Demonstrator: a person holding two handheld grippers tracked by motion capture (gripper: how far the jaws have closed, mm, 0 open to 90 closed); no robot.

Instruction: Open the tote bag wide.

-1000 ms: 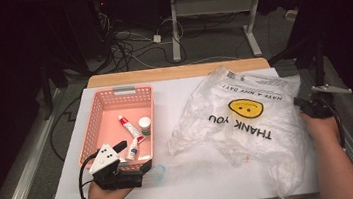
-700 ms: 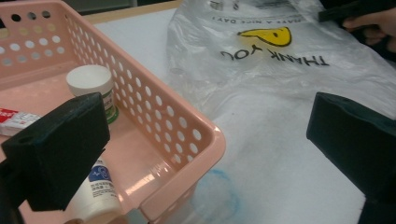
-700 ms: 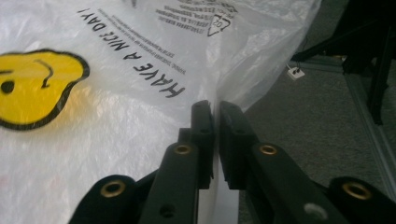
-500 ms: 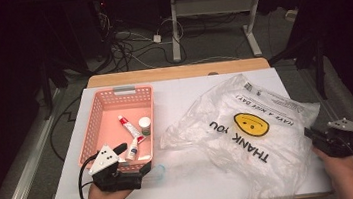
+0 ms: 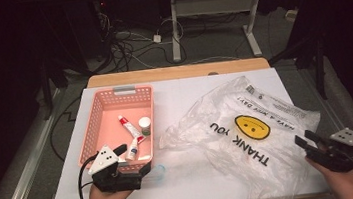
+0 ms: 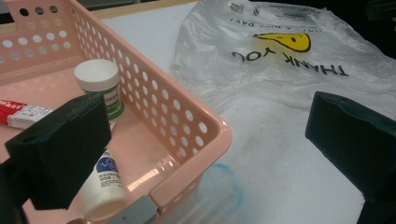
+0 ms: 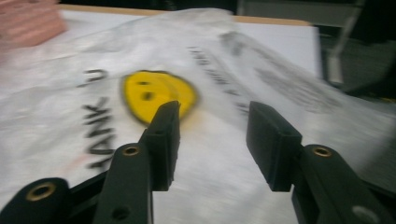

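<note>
Both grippers had jaws spread, holding nothing. Left gripper (image 5: pixel 132 161) straddled the near corner of the pink basket (image 5: pixel 99 117); right gripper (image 5: pixel 308 141) sat over the plastic bag (image 5: pixel 248 126), centre-right. Risks: closing left would likely clip the basket wall; the thin bag would probably slide or bunch.

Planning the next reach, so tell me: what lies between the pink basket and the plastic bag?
In the high view, a bare strip of white table separates the pink basket from the plastic bag.
</note>
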